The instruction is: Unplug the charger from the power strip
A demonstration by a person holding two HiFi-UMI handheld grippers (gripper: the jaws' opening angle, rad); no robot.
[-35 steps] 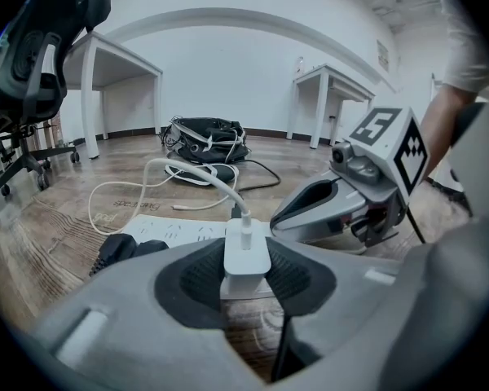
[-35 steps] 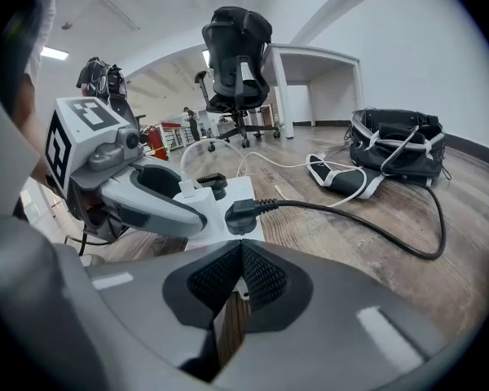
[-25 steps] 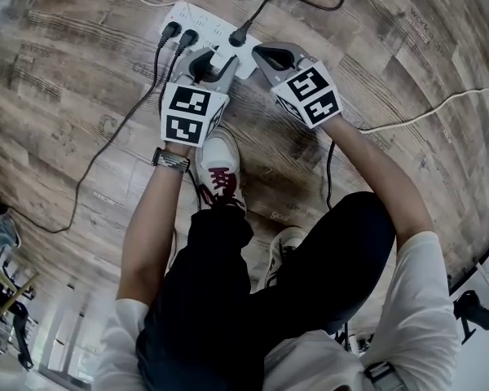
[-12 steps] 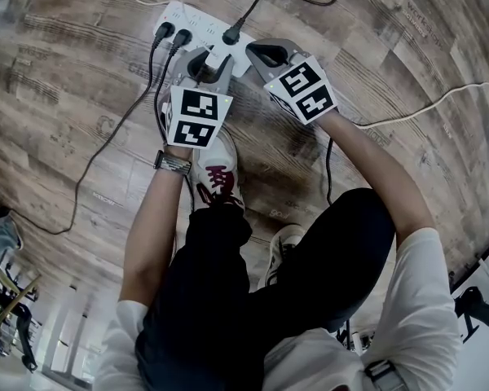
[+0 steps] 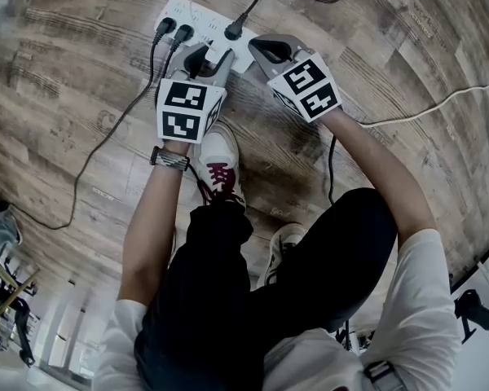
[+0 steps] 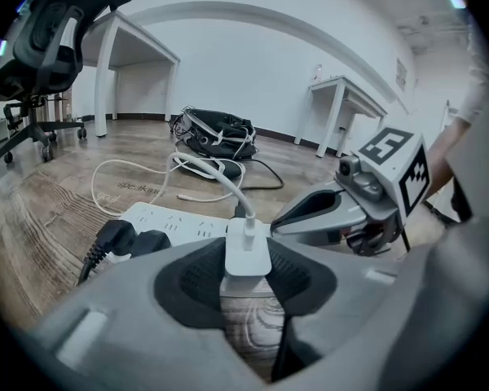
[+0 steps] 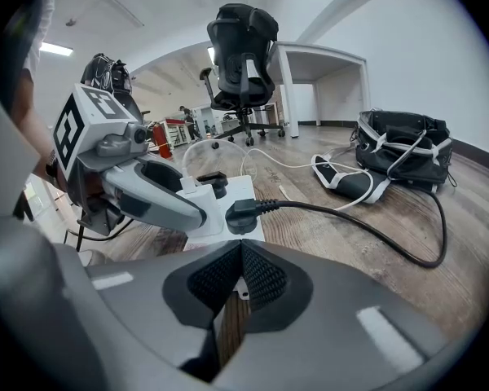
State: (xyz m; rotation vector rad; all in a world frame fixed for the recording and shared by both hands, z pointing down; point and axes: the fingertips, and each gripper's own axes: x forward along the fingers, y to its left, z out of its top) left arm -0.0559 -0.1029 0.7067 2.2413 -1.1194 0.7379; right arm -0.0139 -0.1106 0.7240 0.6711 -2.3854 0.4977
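Note:
A white power strip [image 5: 200, 21] lies on the wood floor, with two black plugs [image 5: 174, 32] at its left and a third black plug [image 5: 235, 31] further right. A white charger [image 6: 247, 249] with a white cable stands at the strip's near end. My left gripper [image 6: 247, 261] is shut on the charger, a pad on each side; from the head view this left gripper [image 5: 207, 59] reaches the strip from below. My right gripper [image 5: 257, 49] is shut, tips at the strip's right end. In its own view the right gripper [image 7: 240, 277] holds nothing, just short of the black plug [image 7: 240, 216].
The person crouches, one white shoe [image 5: 218, 163] just behind the left gripper. Black cords trail left across the floor and a white cable [image 5: 440, 103] runs off right. A black bag [image 6: 216, 133], white desks and an office chair [image 7: 243, 47] stand further off.

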